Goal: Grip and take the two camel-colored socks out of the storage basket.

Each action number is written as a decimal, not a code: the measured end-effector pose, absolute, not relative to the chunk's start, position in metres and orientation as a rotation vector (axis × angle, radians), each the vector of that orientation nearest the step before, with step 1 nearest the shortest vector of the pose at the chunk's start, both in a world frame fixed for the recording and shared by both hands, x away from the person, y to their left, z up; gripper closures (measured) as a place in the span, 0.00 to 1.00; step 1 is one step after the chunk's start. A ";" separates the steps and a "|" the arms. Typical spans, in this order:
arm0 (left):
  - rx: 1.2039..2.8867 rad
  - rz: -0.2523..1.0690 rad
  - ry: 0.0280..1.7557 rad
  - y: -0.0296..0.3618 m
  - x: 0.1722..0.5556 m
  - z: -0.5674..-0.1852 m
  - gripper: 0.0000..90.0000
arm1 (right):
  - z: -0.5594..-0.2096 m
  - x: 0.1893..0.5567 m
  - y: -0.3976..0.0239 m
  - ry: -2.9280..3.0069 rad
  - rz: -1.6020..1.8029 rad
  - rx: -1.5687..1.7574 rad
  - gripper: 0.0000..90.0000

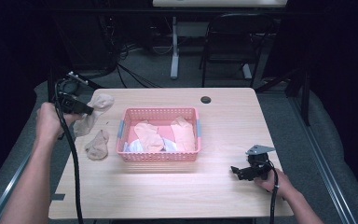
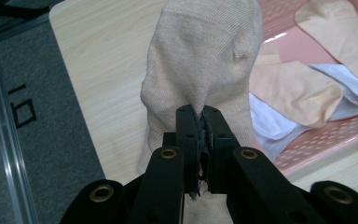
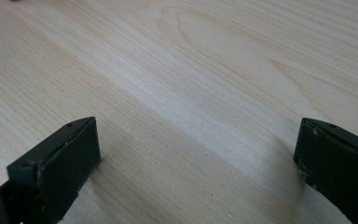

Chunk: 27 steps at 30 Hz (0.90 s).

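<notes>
the left tongs (image 2: 198, 116) were clamped on a beige sock (image 2: 205, 60) held beside the pink basket (image 1: 158, 156); the right tongs (image 3: 196, 163) rested spread wide on the table (image 3: 191, 70).

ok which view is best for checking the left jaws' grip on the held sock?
The left gripper view: the beige sock is close up, its fabric pinched between the shut jaws of the left gripper. The high view shows that sock small, hanging beside the pink basket. The right gripper view faces bare table.

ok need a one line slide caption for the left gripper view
Left gripper shut on a beige sock, held beside a pink basket of socks.
</notes>
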State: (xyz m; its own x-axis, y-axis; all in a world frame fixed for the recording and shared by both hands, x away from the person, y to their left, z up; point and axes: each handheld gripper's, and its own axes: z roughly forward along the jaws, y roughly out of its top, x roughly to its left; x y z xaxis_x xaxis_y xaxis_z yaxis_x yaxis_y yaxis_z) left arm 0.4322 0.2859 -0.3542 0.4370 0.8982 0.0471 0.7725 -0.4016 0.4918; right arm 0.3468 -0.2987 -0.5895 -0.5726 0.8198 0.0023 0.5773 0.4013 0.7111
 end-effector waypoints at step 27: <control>2.303 0.287 1.640 0.321 0.442 -0.458 0.96 | -0.589 0.347 -0.299 2.315 0.967 1.208 0.00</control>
